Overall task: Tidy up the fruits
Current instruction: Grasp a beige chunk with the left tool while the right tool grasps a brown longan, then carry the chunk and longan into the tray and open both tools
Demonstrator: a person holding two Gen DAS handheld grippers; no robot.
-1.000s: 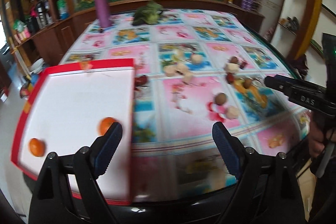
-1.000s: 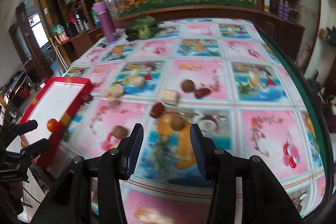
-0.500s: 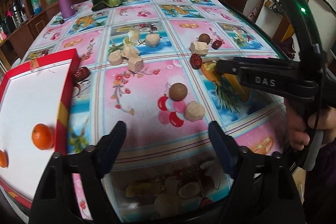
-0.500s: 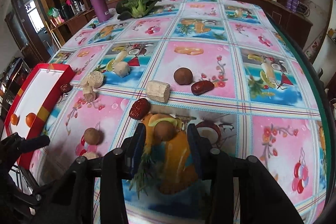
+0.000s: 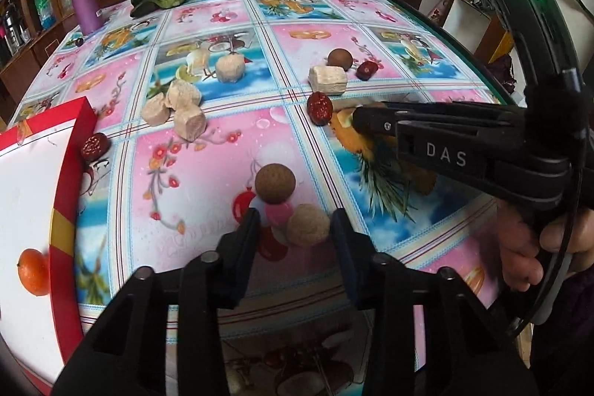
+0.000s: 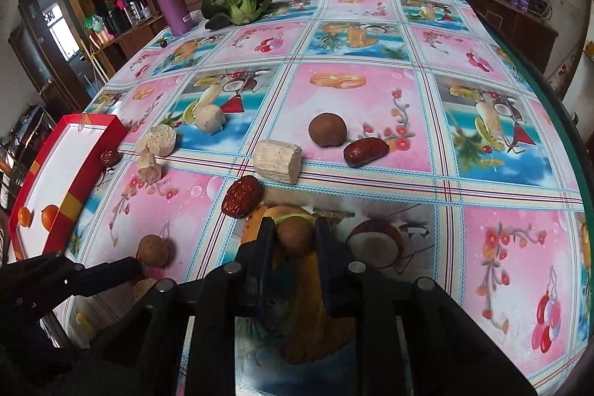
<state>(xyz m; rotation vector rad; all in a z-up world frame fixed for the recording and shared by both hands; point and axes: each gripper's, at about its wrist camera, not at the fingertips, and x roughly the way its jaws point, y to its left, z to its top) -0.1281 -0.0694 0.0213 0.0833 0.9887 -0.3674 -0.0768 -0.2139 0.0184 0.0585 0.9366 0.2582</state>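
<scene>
Round fruit [image 6: 294, 235] between right tool [image 6: 295, 240] fingers.

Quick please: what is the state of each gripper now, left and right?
Left gripper: open around a pale chunk, not gripping it.
Right gripper: closed on a brown fruit.

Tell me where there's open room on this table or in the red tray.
The red tray is mostly bare beyond two oranges. The tablecloth's far right, past the red date, and the stretch before the greens lie open. It's crowded between the tray and the right gripper.
</scene>
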